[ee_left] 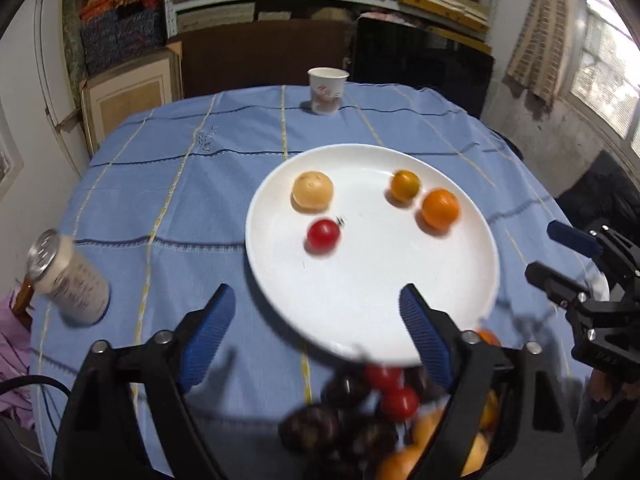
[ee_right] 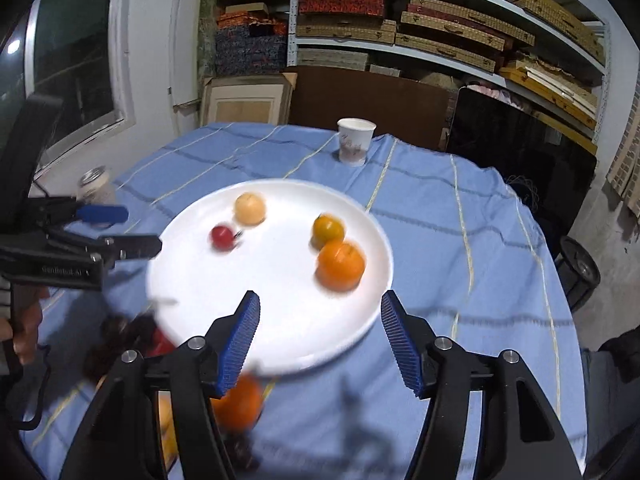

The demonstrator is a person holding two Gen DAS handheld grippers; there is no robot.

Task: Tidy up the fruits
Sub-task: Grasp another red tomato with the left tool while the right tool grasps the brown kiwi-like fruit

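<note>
A white plate [ee_left: 380, 272] [ee_right: 272, 280] lies on the blue tablecloth. On it are a pale yellow fruit [ee_left: 312, 191] [ee_right: 250, 209], a red tomato [ee_left: 322, 234] [ee_right: 222, 237], a small orange [ee_left: 405, 185] [ee_right: 328, 230] and a larger orange [ee_left: 440, 209] [ee_right: 341, 266]. My left gripper [ee_left: 316, 296] [ee_right: 138, 230] hangs open over the plate's near left rim, with nothing in it. My right gripper [ee_right: 320, 302] [ee_left: 544, 250] is open and holds nothing above the near right rim. Below the near rim sits a heap of red tomatoes [ee_left: 394, 392], dark purple fruits [ee_left: 316, 428] [ee_right: 120, 332] and oranges [ee_left: 404, 464] [ee_right: 240, 404].
A paper cup [ee_left: 326, 90] [ee_right: 355, 142] stands at the table's far edge. A jar with a metal lid [ee_left: 68, 280] [ee_right: 94, 184] stands at the left of the table. Shelves of boxes and a dark panel are behind the table. A hand grips the left gripper's handle.
</note>
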